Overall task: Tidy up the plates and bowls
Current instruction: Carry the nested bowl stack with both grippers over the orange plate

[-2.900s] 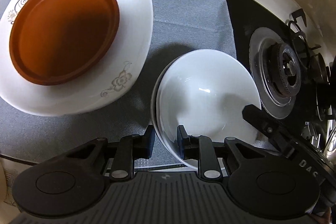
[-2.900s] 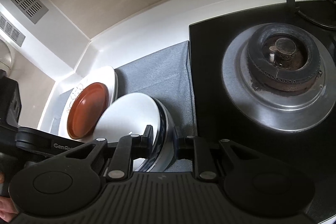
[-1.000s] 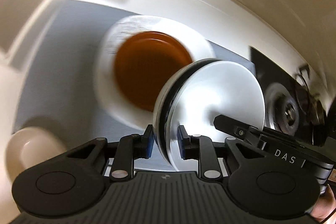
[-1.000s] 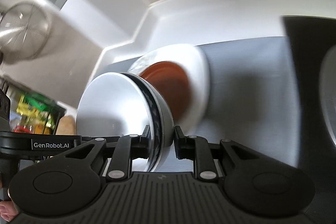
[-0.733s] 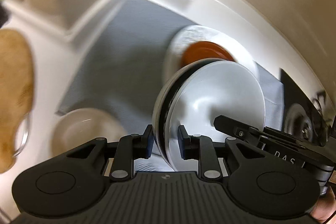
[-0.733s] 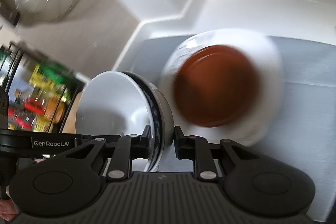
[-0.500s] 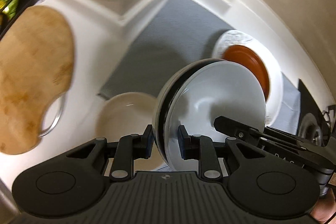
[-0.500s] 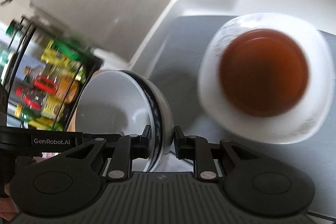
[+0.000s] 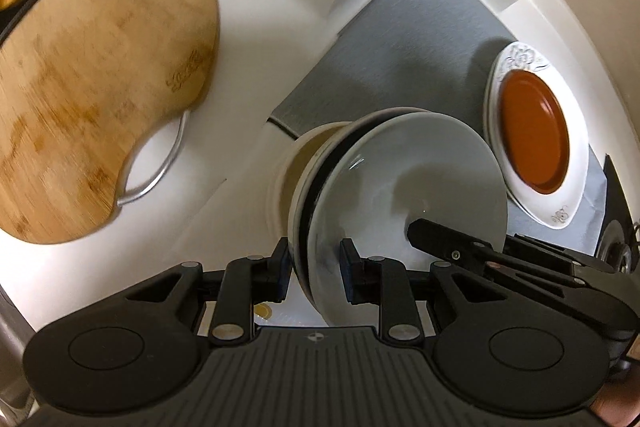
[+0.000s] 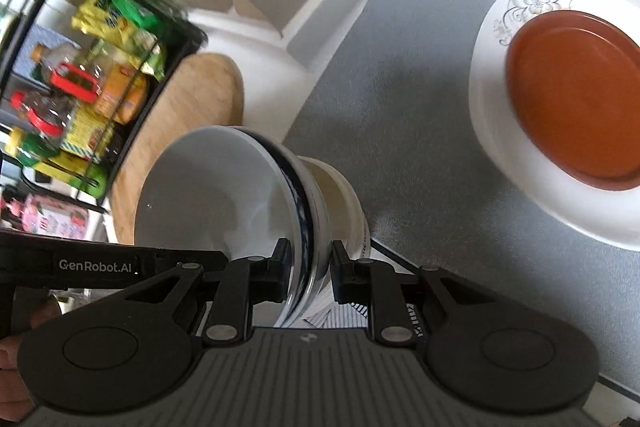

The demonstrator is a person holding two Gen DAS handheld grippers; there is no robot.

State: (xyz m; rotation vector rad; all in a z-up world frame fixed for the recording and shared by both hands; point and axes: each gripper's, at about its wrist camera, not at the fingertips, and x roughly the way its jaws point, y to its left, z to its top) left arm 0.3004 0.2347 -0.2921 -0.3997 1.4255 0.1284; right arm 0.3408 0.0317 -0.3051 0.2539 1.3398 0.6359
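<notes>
Bowls (image 9: pixel 400 187): both tongs, left (image 9: pixel 313 269) and right (image 10: pixel 306 269), clamp opposite rims; I lower level onto cream bowl (image 9: pixel 296 163) at twelve o'clock.

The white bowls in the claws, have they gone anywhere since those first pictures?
Yes. The bowls have left the stove side, passing the brown plate, and now sit over a cream bowl beside the cutting board.

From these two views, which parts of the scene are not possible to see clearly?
- Cream bowl: in both views the white bowls cover most of it, so whether they touch it is unclear.
- How many white bowls are stacked: only rims show.
- Rack items: right view, blurred, labels unreadable.
- Cutting board: left view, blurred, cut by the edge.
- Stove: left view, cut off at the edge.
</notes>
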